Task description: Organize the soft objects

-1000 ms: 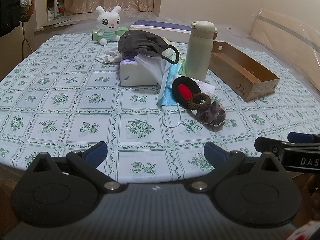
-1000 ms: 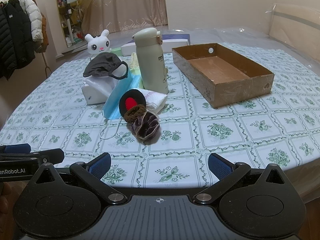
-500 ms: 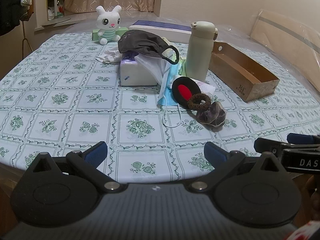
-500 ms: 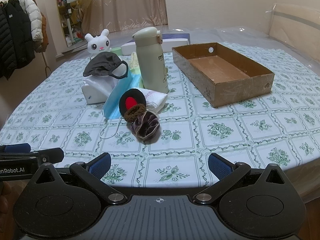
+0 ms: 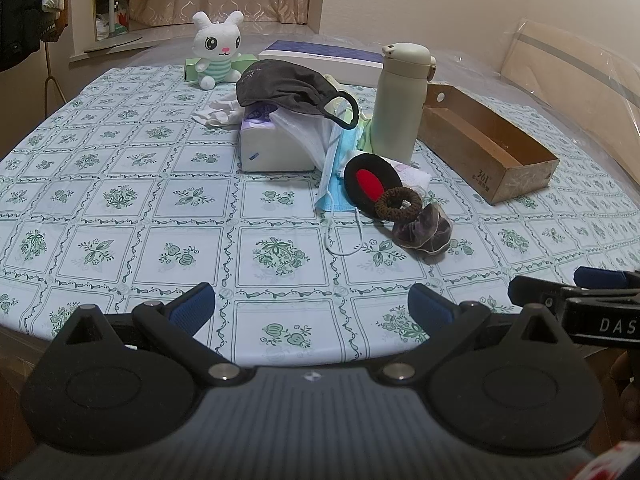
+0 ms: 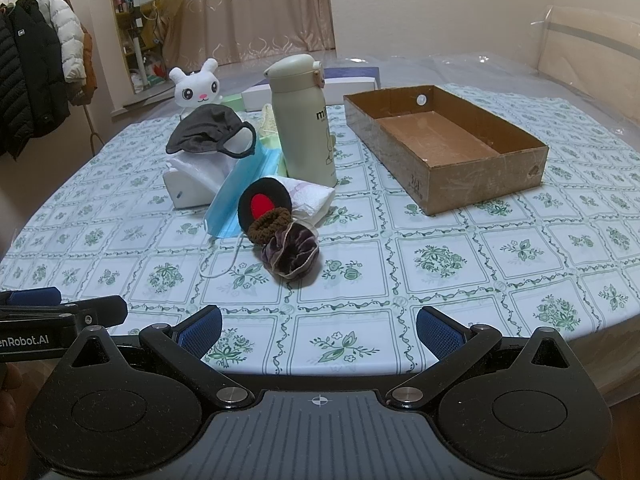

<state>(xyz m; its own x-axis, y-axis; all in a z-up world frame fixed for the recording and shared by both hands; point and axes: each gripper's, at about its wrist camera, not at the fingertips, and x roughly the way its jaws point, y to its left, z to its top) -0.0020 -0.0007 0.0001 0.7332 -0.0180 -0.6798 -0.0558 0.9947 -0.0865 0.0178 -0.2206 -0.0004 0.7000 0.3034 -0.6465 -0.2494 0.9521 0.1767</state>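
Observation:
A pile of soft things lies mid-table: a purple scrunchie, a brown hair tie, a black-and-red earmuff pad, a blue face mask and a dark grey mask on a white tissue pack. An empty cardboard box stands to the right. My left gripper and right gripper are both open and empty at the table's near edge.
A cream thermos stands upright behind the pile. A white plush rabbit sits at the back with flat boxes. Coats hang at the left. The right gripper also shows in the left wrist view.

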